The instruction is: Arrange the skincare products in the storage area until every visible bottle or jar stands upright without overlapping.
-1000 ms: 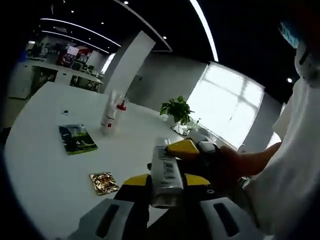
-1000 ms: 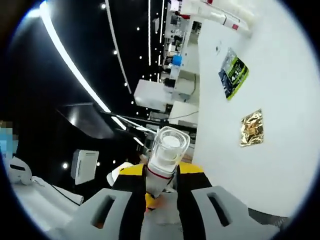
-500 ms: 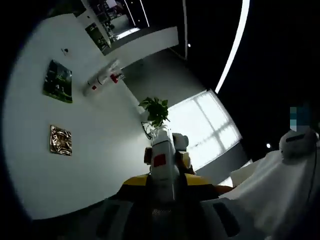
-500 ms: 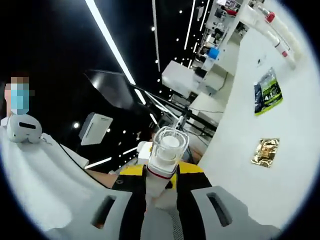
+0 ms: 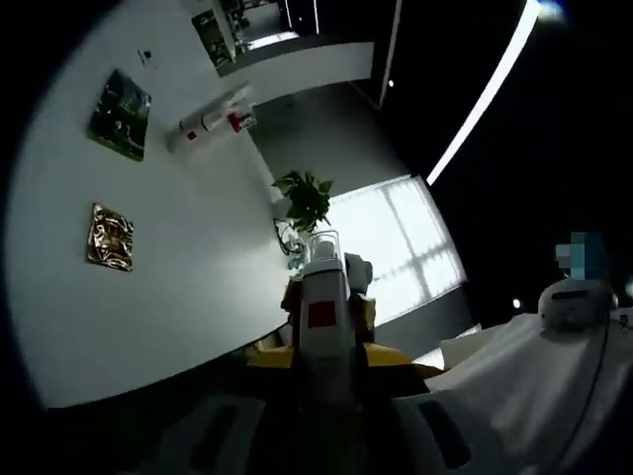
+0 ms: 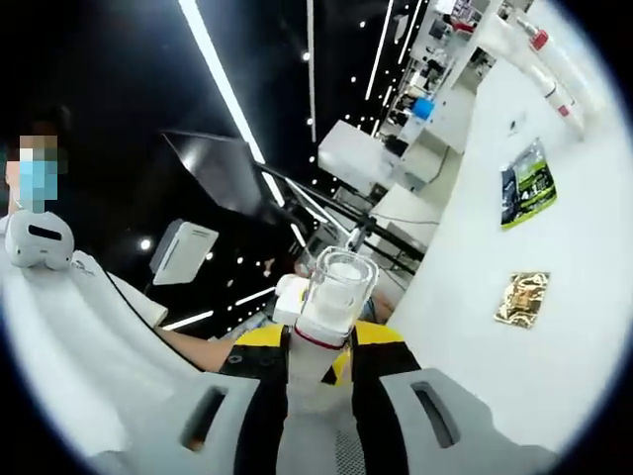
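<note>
While both my jaws pinch one white bottle (image 5: 323, 317) (image 6: 329, 309) off the bench (image 5: 188, 257), left gripper (image 5: 321, 371) and right gripper (image 6: 321, 371) meet; two more bottles (image 5: 213, 116) lie blurred on the bench.

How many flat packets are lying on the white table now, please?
2. The gold foil packet lies nearer the grippers, and the green packet lies farther along the white table, toward the bottles lying there. More may be out of view.

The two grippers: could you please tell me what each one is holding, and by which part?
Both hold the same white bottle. The right gripper clamps its lower body below the clear cap; the left gripper clamps its other end, near the red square.
</note>
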`<state>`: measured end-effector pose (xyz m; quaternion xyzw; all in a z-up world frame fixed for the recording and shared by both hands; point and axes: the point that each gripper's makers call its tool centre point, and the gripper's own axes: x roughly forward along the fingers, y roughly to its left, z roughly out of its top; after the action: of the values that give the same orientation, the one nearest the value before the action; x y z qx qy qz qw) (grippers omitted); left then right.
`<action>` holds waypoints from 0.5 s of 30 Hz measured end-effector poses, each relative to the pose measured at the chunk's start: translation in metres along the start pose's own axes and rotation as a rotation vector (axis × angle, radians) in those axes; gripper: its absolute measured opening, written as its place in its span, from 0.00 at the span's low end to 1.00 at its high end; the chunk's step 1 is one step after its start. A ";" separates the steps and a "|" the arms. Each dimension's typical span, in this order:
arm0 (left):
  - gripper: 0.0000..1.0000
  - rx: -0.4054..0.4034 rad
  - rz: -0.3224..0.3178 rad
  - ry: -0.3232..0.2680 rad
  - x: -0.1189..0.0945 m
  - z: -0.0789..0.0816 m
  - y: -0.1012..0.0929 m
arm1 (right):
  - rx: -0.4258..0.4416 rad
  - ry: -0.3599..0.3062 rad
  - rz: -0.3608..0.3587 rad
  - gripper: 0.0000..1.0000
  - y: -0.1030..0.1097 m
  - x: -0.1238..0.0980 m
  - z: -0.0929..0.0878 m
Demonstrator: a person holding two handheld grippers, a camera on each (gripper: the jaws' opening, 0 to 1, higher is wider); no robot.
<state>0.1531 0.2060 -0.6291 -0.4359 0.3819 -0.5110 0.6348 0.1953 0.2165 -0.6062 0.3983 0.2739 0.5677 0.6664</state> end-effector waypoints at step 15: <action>0.21 0.232 0.207 -0.020 0.004 0.002 0.023 | 0.198 -0.132 -0.262 0.28 -0.027 -0.006 0.001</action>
<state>0.1634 0.2042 -0.6498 -0.3230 0.3568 -0.4793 0.7340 0.2096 0.2098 -0.6292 0.4594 0.3339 0.4190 0.7085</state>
